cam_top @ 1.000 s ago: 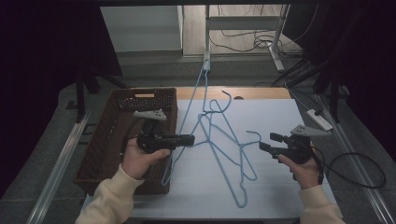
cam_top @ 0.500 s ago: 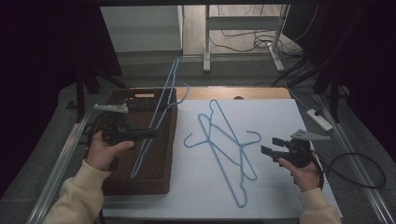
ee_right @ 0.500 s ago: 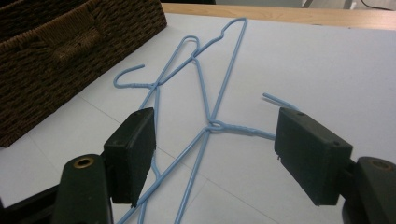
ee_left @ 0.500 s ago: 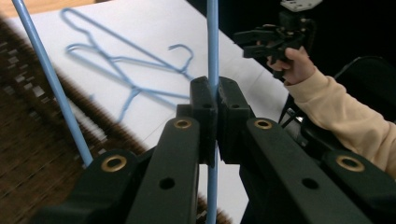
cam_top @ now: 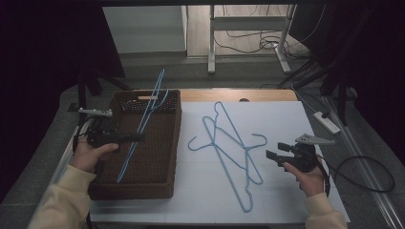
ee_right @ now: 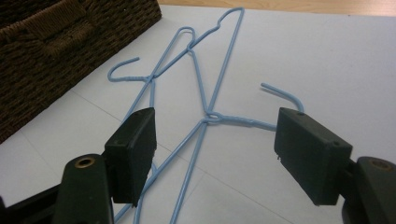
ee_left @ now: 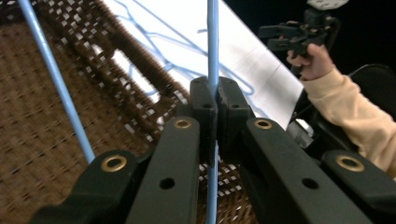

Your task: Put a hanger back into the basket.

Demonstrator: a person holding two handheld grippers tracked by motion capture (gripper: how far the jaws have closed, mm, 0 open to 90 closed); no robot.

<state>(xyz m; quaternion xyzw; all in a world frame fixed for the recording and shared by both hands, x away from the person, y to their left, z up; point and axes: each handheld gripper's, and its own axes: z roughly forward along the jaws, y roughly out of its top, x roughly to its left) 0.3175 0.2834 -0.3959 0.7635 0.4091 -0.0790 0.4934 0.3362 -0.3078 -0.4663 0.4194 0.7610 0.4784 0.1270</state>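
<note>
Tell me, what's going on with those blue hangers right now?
Left gripper clamped on one blue hanger over the wicker basket. Right gripper open, two hangers on the white sheet. Nothing blocking.

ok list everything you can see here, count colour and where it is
held hanger: 1, blue wire, clamped in the left gripper, slanting over the basket with its top past the far rim
loose hangers: 2, blue wire, lying crossed on the white sheet, right of the basket
basket: 1, dark brown wicker, left part of the table
white sheet: 1, white, covering the tabletop under the loose hangers
power strip: 1, white, on the floor past the table's right edge
desk frame: 1, pale grey legs, on the floor beyond the table
left gripper: 1, black, over the basket, shut on the held hanger
right gripper: 1, black, open, above the sheet near the loose hangers
sleeves: 2, cream, bottom corners of the high view
</note>
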